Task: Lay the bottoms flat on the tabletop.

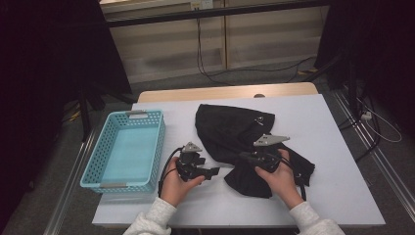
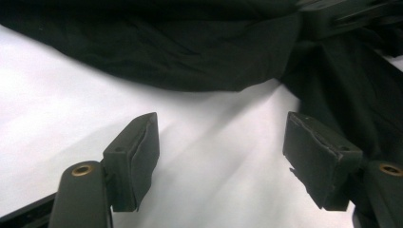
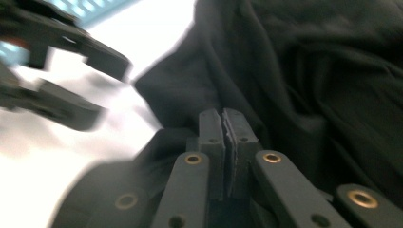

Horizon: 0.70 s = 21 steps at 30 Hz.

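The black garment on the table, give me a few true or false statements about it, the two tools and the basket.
1. The black garment lies inside the blue basket. False: it lies on the white table, right of the basket.
2. The left tool is open, nothing between its jaws. True.
3. The right tool is wide open. False: its jaws are pressed together, over the garment.
4. The basket holds nothing. True.

The left tool (image 2: 221, 156) gapes over white table (image 2: 57, 95) beside black cloth (image 2: 190, 52).
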{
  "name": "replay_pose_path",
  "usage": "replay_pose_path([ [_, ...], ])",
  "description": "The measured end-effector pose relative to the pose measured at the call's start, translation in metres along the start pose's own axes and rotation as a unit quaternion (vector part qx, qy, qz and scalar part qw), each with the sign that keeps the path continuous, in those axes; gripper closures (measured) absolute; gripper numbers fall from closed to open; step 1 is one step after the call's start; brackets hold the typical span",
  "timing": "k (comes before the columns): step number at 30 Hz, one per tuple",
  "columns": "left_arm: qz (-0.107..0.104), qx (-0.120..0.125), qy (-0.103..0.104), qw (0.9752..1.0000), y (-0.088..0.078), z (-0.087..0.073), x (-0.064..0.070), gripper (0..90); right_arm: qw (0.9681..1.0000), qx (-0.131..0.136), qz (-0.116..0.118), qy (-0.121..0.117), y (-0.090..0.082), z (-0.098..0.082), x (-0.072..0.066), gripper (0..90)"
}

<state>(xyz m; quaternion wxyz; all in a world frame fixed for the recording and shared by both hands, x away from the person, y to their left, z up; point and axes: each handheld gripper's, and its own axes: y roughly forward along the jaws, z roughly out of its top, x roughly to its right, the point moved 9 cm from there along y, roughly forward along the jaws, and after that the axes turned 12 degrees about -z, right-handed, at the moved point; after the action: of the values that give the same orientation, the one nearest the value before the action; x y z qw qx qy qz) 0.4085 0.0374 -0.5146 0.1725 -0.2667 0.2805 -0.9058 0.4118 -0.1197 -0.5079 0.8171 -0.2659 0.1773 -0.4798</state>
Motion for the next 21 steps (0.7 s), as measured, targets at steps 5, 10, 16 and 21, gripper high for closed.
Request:
replay_pose_path([
  [5,-0.021,-0.002,0.004,0.9998,0.010,0.000,0.011,29.6,0.9998,-0.019,-0.007,0.002,0.007,-0.011,0.006,85.9],
  [10,-0.039,-0.003,0.012,0.9992,0.022,0.002,0.019,36.8,0.9998,-0.020,-0.006,0.003,0.009,-0.014,0.006,84.1],
  [16,-0.052,-0.005,0.027,0.9983,0.032,0.002,0.028,43.1,0.9998,-0.019,-0.009,0.001,0.009,-0.014,0.005,81.1],
  [21,-0.065,-0.021,0.032,0.9972,0.038,-0.001,0.041,66.8,0.9998,-0.018,-0.008,0.000,0.007,-0.012,0.004,72.1],
])
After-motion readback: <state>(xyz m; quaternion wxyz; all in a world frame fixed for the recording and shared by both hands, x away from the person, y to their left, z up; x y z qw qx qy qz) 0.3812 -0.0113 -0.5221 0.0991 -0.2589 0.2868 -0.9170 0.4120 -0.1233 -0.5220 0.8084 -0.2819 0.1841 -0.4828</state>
